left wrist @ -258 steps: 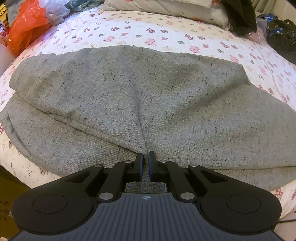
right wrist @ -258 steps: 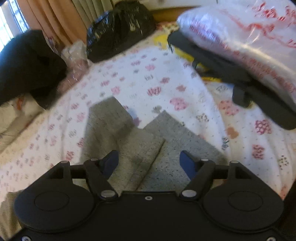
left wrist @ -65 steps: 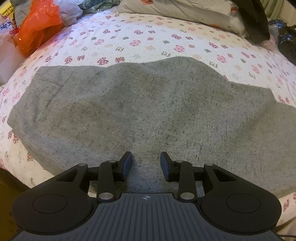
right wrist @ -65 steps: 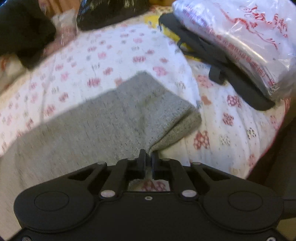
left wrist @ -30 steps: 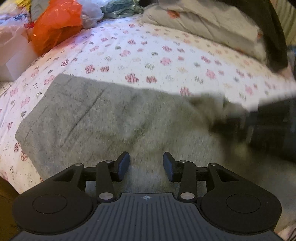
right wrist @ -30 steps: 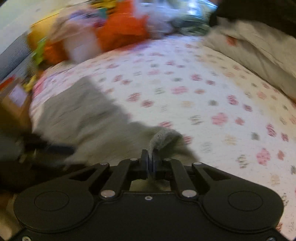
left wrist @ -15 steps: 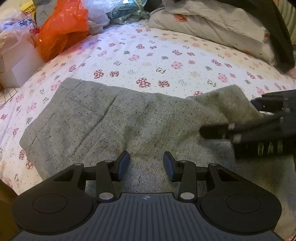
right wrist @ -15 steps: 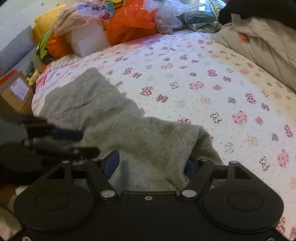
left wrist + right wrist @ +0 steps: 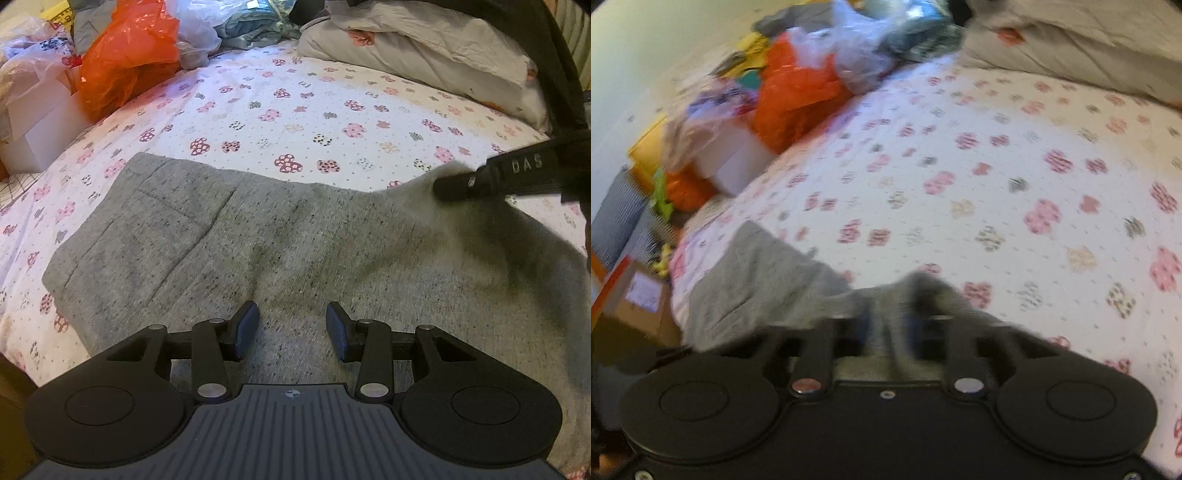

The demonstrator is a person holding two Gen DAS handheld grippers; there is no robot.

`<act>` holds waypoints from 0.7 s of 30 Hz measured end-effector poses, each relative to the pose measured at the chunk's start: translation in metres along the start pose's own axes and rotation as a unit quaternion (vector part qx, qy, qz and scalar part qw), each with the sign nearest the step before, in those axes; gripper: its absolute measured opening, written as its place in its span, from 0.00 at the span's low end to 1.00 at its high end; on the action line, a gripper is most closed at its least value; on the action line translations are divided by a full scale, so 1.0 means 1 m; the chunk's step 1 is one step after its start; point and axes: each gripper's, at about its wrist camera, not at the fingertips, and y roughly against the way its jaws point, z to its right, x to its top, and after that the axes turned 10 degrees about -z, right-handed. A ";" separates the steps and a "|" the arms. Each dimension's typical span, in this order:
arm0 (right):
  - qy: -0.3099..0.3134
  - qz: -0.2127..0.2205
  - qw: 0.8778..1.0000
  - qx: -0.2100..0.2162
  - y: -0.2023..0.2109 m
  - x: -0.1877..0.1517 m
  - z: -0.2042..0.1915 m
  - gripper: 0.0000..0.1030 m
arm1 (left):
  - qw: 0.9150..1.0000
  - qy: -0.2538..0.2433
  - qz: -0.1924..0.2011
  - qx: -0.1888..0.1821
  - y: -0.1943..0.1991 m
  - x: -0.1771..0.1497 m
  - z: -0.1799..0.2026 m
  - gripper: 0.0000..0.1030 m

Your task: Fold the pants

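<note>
The grey pants are lying across the lower half of the left wrist view on the flowered bedsheet, already doubled over, with the far fold edge running across mid-frame. Judging by this, the step in hand is drawing the leg end across to make the next fold; doing it well is likely to mean keeping that end low and taut, laying it square on the waist end at the left, and letting go only once the edges are meeting. The right gripper, blurred in its own view, is showing a bunch of grey cloth between its jaws, which have just been closing; they are looking pressed together on the fabric. In the left wrist view it is reaching in from the right edge, its tip at the raised corner of cloth. The left gripper is hanging just over the near part of the pants, tilted steeply down, its fingers standing partly spread and gripping nothing.
</note>
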 end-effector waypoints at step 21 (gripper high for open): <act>0.009 0.063 0.990 -0.125 0.054 -0.005 -0.007 0.54 | 1.000 -0.029 0.005 -0.001 0.033 -0.010 0.009 0.39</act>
